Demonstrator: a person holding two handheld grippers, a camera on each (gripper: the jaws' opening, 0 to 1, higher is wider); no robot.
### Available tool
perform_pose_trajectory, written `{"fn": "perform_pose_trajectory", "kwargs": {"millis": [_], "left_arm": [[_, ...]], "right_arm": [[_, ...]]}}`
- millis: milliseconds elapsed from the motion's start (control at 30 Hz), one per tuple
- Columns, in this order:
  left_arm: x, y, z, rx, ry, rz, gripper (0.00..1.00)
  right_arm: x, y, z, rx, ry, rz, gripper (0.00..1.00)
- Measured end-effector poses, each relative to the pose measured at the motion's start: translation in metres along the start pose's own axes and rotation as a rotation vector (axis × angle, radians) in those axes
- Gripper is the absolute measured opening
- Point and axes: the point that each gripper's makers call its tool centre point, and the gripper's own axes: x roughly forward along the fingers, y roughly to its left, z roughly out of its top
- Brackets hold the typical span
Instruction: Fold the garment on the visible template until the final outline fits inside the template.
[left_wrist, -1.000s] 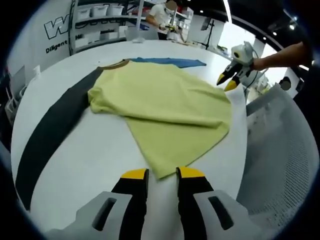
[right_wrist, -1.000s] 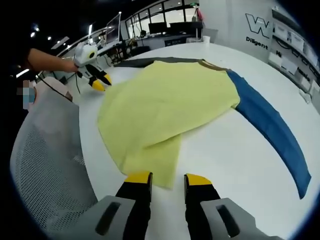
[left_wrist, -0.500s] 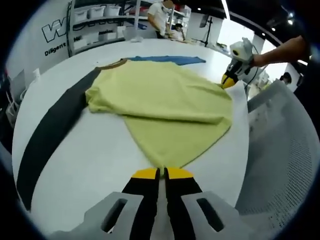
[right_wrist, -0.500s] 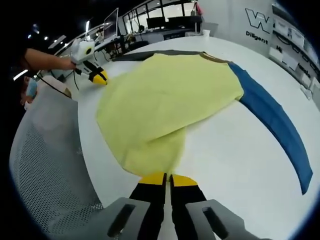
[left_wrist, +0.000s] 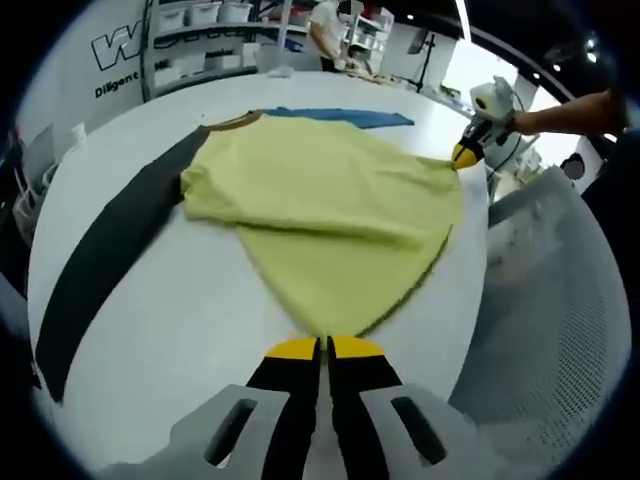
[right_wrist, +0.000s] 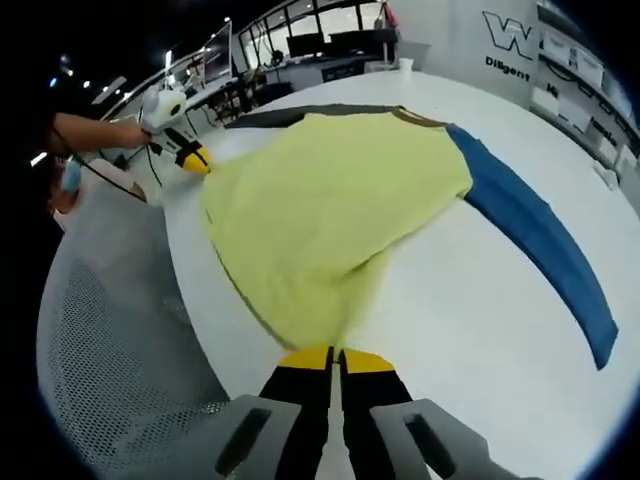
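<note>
L gripper view: the left gripper (left_wrist: 323, 347) has its 2 yellow-tipped jaws pressed together, pinching the near hem corner of the yellow-green shirt (left_wrist: 330, 215). The shirt lies spread on the round white table (left_wrist: 170, 310), w/ a brown collar at the far end. It's drawn taut toward the right gripper (left_wrist: 468, 152), seen at upper right in a hand, its tips closed on the opposite hem corner. A black sleeve (left_wrist: 110, 255) runs along the table to the left; a strip of blue sleeve (left_wrist: 345, 119) peeks out beyond the shirt. Far back: shelving w/ bins and a person standing at a bench.

R gripper view: the right gripper (right_wrist: 333, 355) also has both jaws closed tight on the shirt (right_wrist: 330, 205) hem, cloth rising from the tips in a ridge. Here the blue sleeve (right_wrist: 535, 240) shows in full, sweeping along the table (right_wrist: 470, 320) at right, while the black sleeve (right_wrist: 300, 113) is just a thin band at the far edge. The left gripper (right_wrist: 185, 150) sits upper left, held by a hand, tips on the shirt's other corner. A grey mesh chair back (right_wrist: 120, 350) sits beside the table edge.
</note>
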Motion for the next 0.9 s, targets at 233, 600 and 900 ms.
{"fn": "perform_pose_trajectory", "kwargs": {"millis": [233, 600, 900], "left_arm": [[-0.005, -0.012, -0.012, 0.033, 0.027, -0.031, 0.05], [-0.006, -0.023, -0.026, 0.107, 0.078, -0.054, 0.05], [-0.005, -0.016, -0.031, 0.124, 0.108, -0.038, 0.05]], "right_arm": [[-0.004, 0.007, -0.010, 0.048, 0.021, 0.011, 0.00], [-0.003, 0.008, -0.031, 0.102, 0.076, -0.006, 0.00], [-0.007, 0.006, -0.020, 0.127, -0.016, -0.018, 0.00]]}}
